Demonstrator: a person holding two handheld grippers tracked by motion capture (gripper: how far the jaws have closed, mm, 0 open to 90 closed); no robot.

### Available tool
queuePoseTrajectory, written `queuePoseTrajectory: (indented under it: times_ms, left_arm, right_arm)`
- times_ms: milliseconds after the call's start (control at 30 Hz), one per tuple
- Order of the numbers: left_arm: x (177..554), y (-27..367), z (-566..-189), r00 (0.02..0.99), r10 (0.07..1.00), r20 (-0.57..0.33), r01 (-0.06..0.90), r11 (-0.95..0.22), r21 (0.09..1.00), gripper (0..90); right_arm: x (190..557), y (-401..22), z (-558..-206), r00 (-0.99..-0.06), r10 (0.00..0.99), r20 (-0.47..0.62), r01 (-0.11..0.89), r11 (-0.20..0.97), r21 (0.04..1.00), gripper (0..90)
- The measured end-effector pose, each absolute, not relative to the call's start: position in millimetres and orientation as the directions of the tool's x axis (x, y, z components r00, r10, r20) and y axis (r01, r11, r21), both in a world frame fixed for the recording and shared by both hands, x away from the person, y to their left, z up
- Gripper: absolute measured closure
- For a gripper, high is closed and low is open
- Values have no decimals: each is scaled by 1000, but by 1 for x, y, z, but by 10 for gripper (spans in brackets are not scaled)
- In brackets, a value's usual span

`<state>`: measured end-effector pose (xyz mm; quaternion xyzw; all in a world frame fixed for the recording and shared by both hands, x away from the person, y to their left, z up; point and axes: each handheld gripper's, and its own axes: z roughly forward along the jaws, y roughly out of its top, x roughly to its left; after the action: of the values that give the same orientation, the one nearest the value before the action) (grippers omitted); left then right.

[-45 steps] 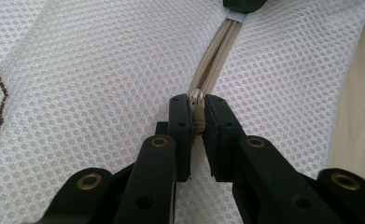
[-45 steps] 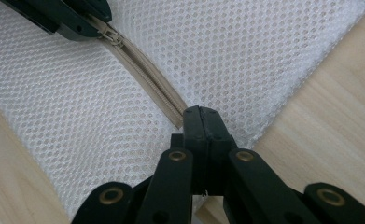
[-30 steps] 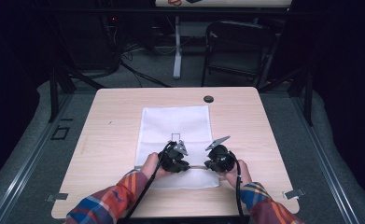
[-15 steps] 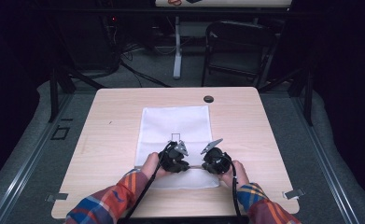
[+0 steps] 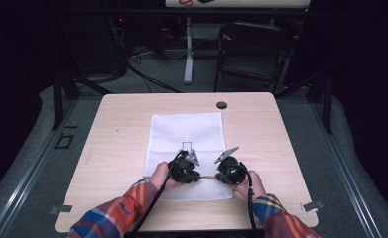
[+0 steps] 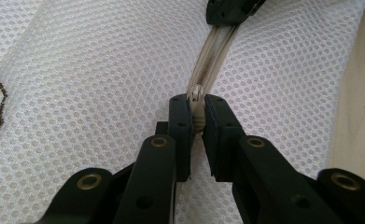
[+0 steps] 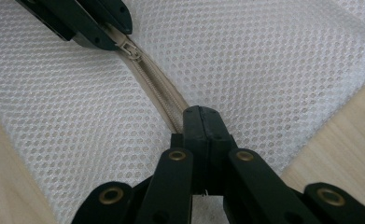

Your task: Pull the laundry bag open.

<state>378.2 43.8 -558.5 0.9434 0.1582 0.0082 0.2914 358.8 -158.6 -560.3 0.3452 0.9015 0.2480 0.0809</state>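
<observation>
A white mesh bag (image 5: 186, 131) lies flat on the wooden table (image 5: 286, 148), with a beige zipper (image 5: 209, 176) along its near edge. My left gripper (image 5: 194, 174) is shut on the zipper pull (image 6: 197, 93), its jaws pinching the slider from both sides (image 6: 198, 105). My right gripper (image 5: 222, 174) faces it from the right and is shut on the zipper tape (image 7: 157, 81), jaws pressed together (image 7: 200, 116). The slider (image 7: 131, 50) sits just in front of the left gripper's jaws. A short stretch of closed zipper (image 6: 213, 51) runs between the two grippers.
A small dark square outline (image 5: 186, 146) is marked on the bag's middle. A round black cap (image 5: 222, 104) sits near the table's far edge. Behind the table stand a folding chair (image 5: 251, 49) and a stand leg (image 5: 188, 49).
</observation>
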Motion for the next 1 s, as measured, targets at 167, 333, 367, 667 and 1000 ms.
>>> queuePoseTrajectory:
  times_ms: [167,333,367,667,1000]
  left_arm:
    - [378,44,-558,952,297,-70,285,-785,550,818]
    - [377,46,-557,953,295,-73,285,-787,548,818]
    - [377,47,-557,953,293,-76,286,-789,544,818]
    - [377,45,-559,955,282,-86,282,-787,549,813]
    - [378,35,-562,957,277,-88,278,-779,562,804]
  right_arm:
    - [359,-160,-560,-746,665,34,589,637,497,900]
    - [359,-160,-560,-743,668,48,595,625,505,900]
    - [359,-161,-560,-742,669,44,596,628,501,900]
    - [358,-161,-560,-738,674,43,599,625,501,900]
    - [357,-158,-560,-737,676,22,594,631,499,900]
